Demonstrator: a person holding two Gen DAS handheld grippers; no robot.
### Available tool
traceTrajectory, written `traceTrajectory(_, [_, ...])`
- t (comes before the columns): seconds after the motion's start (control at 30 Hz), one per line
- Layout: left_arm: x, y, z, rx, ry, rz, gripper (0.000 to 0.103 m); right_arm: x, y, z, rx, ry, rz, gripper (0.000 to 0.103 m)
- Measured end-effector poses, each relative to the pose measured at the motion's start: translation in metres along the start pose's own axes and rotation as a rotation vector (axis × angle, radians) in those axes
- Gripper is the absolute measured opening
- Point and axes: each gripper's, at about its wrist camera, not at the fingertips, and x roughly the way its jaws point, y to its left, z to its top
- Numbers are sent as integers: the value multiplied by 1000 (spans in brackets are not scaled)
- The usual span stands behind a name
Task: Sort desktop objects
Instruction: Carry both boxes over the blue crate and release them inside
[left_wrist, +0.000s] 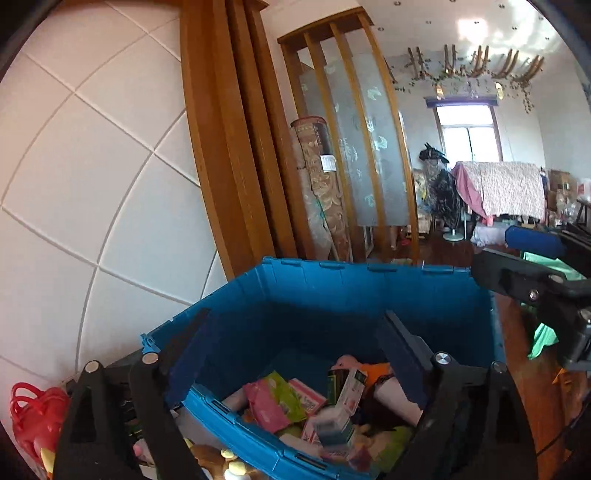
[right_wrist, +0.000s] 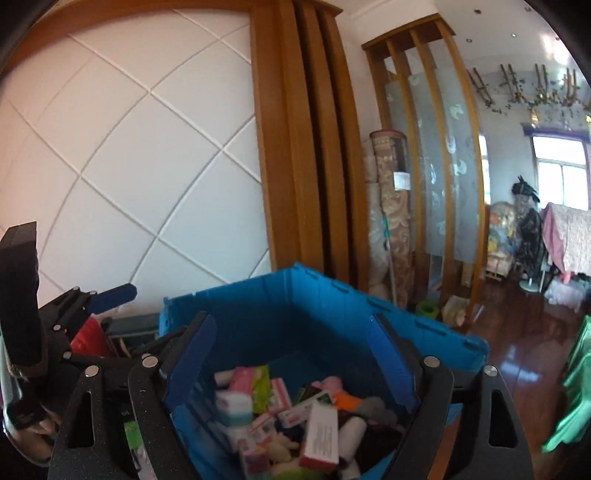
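Note:
A blue plastic crate (left_wrist: 332, 291) stands in front of both grippers, holding several small boxes, pink and green packets and soft toys (left_wrist: 317, 410). It also shows in the right wrist view (right_wrist: 295, 295). My left gripper (left_wrist: 295, 332) is open and empty above the crate's near side. My right gripper (right_wrist: 291, 336) is open and empty above the crate too. The right gripper shows at the right edge of the left wrist view (left_wrist: 532, 284). The left gripper shows at the left in the right wrist view (right_wrist: 85, 306).
A red basket-like object (left_wrist: 35, 413) and small items sit left of the crate. A white tiled wall (left_wrist: 92, 177) and wooden frame (left_wrist: 229, 147) stand behind. Rolled rugs (left_wrist: 317, 184) lean by a glass screen. Green cloth (right_wrist: 572, 387) lies at the right.

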Motion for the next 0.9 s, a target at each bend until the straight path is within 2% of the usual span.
traceTrajectory(0.07, [-3, 4, 0, -28, -10, 19, 94, -8, -5, 0, -1, -30, -7, 95])
traceTrajectory(0.33, [-14, 3, -12, -27, 31, 111, 94, -17, -9, -14, -3, -38, 63, 102])
traceTrajectory(0.7, [-55, 21, -57, -52, 59, 247, 94, -20, 9, -39, -5, 20, 154, 102])
traceTrajectory(0.9, [-84, 44, -83, -91, 76, 309, 94, -28, 36, -45, -14, 55, 187, 102])
